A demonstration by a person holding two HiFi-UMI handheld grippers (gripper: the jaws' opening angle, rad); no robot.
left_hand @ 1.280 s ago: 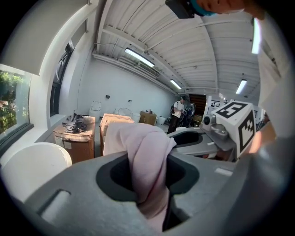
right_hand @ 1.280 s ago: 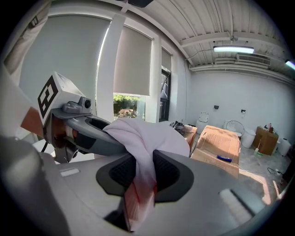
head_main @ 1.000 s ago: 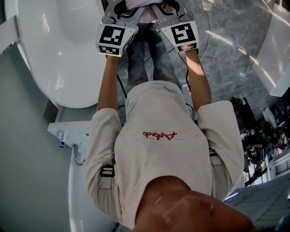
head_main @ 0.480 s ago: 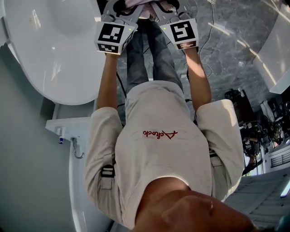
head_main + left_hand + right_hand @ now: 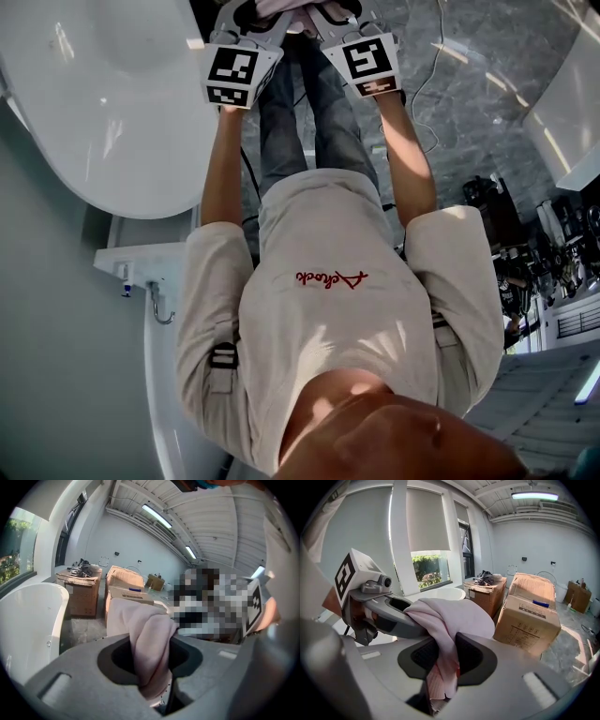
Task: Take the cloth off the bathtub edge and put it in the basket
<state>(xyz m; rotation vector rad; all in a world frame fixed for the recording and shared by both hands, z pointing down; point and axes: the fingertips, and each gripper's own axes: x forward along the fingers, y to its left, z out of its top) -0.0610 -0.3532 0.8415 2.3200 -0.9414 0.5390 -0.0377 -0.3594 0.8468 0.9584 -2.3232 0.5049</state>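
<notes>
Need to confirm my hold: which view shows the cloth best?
The right gripper view: the pink cloth drapes from the left tongs to the right tongs, which pinch it. The left gripper view shows only a bunch clamped between its jaws; the head view shows just a sliver at the top edge.

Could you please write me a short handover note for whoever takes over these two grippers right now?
Grippers: the left gripper is shut on the pink cloth; the right gripper is shut on another part of it.
Things: the cloth spans both grippers, held off the bathtub, which stands at the person's left. The basket shows in no view.
Done: the cloth is off the tub edge.
Left: find the basket, carry the cloth over it, lower it in and open both grippers.
</notes>
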